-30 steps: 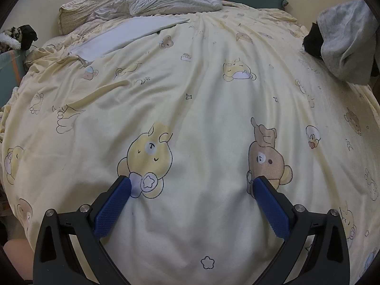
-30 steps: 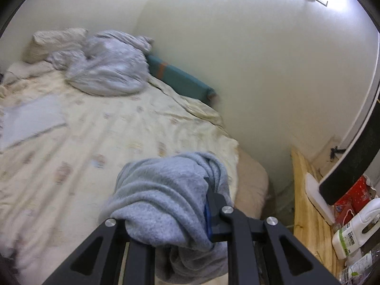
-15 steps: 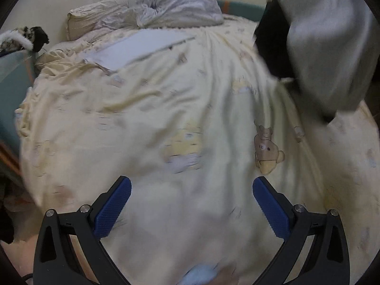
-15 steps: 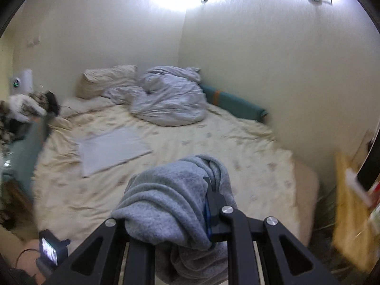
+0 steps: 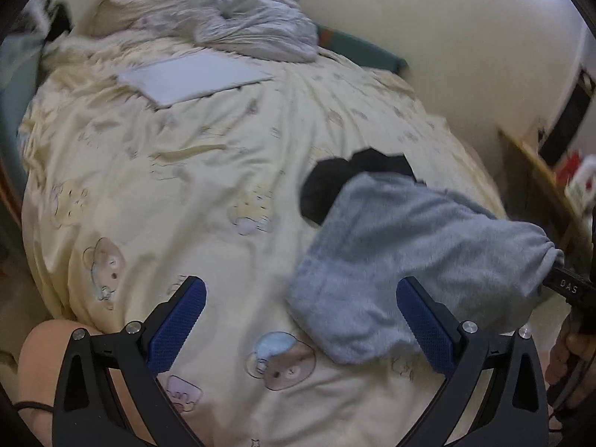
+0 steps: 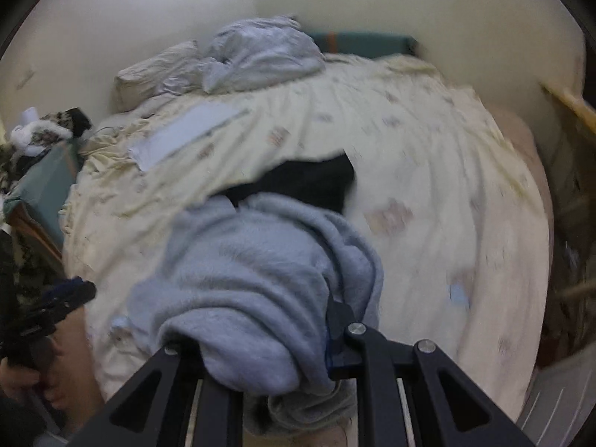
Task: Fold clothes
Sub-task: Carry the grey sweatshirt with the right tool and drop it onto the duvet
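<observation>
R gripper [image 6: 298, 350] clamped on bunched grey fleece garment [image 5: 402, 260], draped onto yellow bear-print sheet [image 5: 186, 171] near bed's front-right. Black fabric [image 5: 335, 182] showing at its far edge. L gripper [image 5: 298, 320] wide open, nothing between pads, just beside garment.

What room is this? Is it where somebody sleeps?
Yes, most likely a bedroom. There is a bed with a yellow bear-print sheet, a pillow by the wall, and a crumpled grey duvet beside it.
</observation>
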The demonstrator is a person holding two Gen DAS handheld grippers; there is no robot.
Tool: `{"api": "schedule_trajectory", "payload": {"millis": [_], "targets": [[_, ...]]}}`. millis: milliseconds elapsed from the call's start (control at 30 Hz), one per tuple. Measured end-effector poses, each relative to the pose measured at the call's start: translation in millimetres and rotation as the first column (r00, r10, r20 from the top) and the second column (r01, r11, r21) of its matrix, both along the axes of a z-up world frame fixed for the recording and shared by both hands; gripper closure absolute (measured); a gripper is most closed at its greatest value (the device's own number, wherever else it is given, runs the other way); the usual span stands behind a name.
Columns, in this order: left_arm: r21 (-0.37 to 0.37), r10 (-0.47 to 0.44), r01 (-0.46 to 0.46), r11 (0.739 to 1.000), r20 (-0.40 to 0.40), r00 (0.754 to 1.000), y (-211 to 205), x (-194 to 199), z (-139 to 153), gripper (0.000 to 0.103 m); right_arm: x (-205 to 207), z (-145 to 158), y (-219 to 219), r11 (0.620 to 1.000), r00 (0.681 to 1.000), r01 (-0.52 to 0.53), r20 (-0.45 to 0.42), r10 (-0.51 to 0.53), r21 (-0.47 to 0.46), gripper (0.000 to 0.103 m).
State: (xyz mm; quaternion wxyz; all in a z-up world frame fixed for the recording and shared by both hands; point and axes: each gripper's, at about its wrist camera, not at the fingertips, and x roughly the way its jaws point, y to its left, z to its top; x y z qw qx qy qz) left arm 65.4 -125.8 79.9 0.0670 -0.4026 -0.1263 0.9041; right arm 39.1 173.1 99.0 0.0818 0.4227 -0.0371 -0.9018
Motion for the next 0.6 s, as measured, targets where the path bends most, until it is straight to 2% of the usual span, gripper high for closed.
{"api": "schedule_trajectory", "payload": {"millis": [100, 200, 267, 367, 467, 533, 600], "targets": [[-0.033, -0.091, 0.092, 0.995, 0.017, 0.996, 24.2, -0.1, -2.5, 0.0, 10.8, -24.2, 8.6, 1.0, 0.999, 0.01, 0.034, -0.01, -0.008, 0.085], [-0.053, -0.168, 0.17, 0.984, 0.04, 0.985, 41.6, 2.9, -3.5, 0.0, 20.2, -35.4, 11.8, 1.0, 0.999, -0.002, 0.052, 0.003, -0.016, 0.075], [-0.064, -0.21, 0.213, 0.975, 0.055, 0.976, 50.6, 5.0, -3.0, 0.0, 26.3, -27.7, 19.4, 0.999, 0.999, -0.004, 0.037, 0.006, -0.052, 0.058], [-0.038, -0.251, 0.254, 0.966, 0.071, 0.965, 57.3, 6.2, -0.3, 0.0, 43.2, -8.7, 34.4, 0.993, 1.0, -0.012, -0.019, 0.009, -0.122, 0.039], [0.068, -0.287, 0.283, 0.957, 0.071, 0.955, 58.6, 4.2, 2.5, 0.0, 63.6, 4.0, 46.9, 0.983, 0.996, -0.062, -0.078, 0.05, -0.173, 0.033], [0.066, -0.302, 0.297, 0.953, 0.072, 0.951, 65.4, 1.7, 4.8, 0.0, 77.1, 10.0, 55.4, 0.974, 0.99, -0.101, -0.12, 0.078, -0.203, 0.025], [0.037, -0.323, 0.321, 0.946, 0.075, 0.943, 77.2, -2.0, 8.5, 0.0, 90.5, 10.7, 68.6, 0.958, 0.984, -0.111, -0.165, 0.068, -0.266, 0.024]]}}
